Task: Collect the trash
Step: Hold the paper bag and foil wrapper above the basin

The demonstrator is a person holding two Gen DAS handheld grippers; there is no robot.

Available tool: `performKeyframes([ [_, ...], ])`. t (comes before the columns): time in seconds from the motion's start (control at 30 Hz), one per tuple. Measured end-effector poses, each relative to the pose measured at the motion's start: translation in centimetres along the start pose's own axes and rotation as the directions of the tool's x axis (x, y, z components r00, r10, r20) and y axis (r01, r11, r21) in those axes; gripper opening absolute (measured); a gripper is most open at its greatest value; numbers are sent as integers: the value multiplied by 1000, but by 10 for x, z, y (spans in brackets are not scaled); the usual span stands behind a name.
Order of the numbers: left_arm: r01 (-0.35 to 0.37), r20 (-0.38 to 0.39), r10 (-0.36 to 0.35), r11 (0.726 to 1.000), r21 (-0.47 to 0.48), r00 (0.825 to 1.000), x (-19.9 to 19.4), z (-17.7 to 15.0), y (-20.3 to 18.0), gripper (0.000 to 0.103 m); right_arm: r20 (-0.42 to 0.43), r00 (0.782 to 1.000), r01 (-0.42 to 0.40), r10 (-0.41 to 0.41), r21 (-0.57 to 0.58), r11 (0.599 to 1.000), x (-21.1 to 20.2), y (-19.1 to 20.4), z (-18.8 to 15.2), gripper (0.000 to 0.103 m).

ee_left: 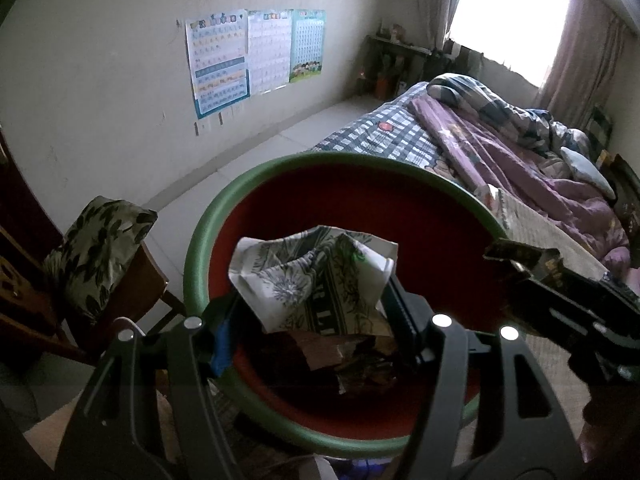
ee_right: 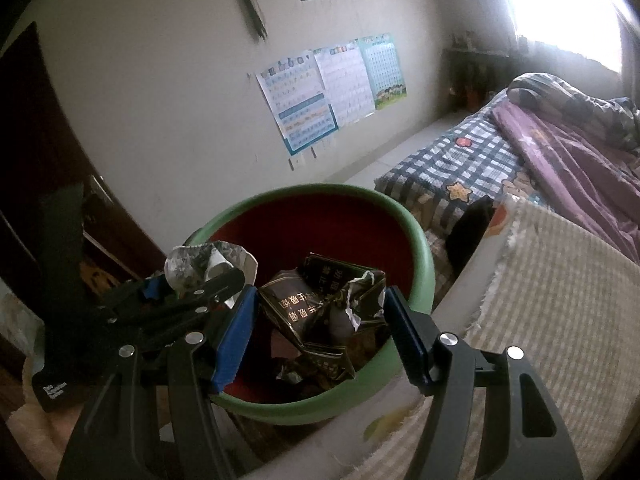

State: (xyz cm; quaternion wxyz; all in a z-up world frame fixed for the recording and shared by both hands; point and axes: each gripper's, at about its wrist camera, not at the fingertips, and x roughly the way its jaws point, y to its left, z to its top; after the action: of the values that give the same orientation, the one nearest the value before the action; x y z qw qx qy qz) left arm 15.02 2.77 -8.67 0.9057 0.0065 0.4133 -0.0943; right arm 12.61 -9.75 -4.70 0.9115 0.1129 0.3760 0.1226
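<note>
Fingers (ee_left: 404,312) of my left gripper (ee_left: 316,304) clamp the crumpled paper (ee_left: 316,276); my right gripper (ee_right: 320,312) clamps the dark wrapper (ee_right: 320,304). Both hang above the green bin (ee_right: 424,264), directly below.

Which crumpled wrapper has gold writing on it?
The dark wrapper in the right hand-held gripper. The left hand-held gripper holds a pale flowery wrapper instead.

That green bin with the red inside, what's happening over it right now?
A person is collecting trash with two handheld grippers. The left gripper holds a crumpled white floral-print wrapper over the round green bin with a red lining. The right gripper holds a crumpled dark packet with gold lettering over the same bin. Neither is released yet.
</note>
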Motion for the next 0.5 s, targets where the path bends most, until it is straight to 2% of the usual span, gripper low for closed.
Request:
performKeyframes([
  [0.5, 1, -19, -1, 1000, 4, 1000, 7, 1, 1, 61, -15, 1000, 5, -5, -5, 1000, 7, 3, 1, 63],
])
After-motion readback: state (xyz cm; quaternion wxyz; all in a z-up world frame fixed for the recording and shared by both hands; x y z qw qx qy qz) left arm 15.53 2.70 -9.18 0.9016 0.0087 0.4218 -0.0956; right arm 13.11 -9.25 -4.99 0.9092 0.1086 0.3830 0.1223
